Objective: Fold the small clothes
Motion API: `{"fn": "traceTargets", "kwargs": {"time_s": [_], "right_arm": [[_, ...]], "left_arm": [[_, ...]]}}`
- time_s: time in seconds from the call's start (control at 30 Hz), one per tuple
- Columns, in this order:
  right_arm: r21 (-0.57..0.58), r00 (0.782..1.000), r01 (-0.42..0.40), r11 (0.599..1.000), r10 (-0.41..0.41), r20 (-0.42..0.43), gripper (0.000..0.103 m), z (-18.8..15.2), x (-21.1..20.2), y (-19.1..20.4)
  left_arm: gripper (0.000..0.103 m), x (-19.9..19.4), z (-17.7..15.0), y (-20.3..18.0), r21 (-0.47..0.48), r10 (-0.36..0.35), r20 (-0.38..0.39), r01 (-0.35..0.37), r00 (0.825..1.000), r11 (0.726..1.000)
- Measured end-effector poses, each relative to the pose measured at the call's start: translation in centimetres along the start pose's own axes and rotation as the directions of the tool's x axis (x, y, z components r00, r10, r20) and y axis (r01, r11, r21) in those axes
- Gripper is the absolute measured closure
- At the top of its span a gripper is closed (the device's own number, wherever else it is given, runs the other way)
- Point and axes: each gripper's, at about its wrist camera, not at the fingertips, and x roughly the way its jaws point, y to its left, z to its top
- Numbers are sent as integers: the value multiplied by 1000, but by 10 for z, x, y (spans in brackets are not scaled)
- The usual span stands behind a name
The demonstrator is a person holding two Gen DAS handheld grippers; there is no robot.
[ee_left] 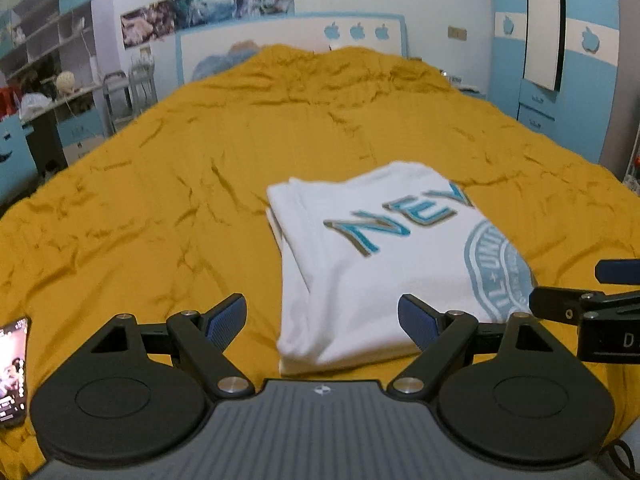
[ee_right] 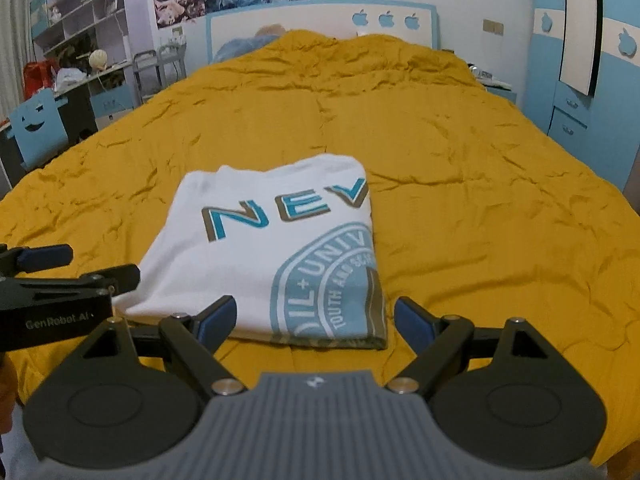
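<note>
One white tee (ee_right: 272, 256) folded flat w/ blue print up.

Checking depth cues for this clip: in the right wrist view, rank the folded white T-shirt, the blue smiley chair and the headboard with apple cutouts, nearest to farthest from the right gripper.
1. Folded white T-shirt, just ahead of the right gripper.
2. Blue smiley chair, far left, beside the bed.
3. Headboard, at the bed's far end.
</note>
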Motion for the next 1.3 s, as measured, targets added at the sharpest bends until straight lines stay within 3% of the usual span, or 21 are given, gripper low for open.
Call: {"fn": "traceTargets", "kwargs": {"time_s": [0.4, 1.3], "right_arm": [[-22, 999, -14, 1000, 13, -30, 21, -2, 15, 5], [-24, 999, -18, 1000, 17, -38, 21, 0, 18, 6]], "left_arm": [[3, 10, -8, -4, 6, 3, -61, -3, 998, 1000], [3, 7, -3, -6, 7, 10, -47, -9, 999, 1000]]}}
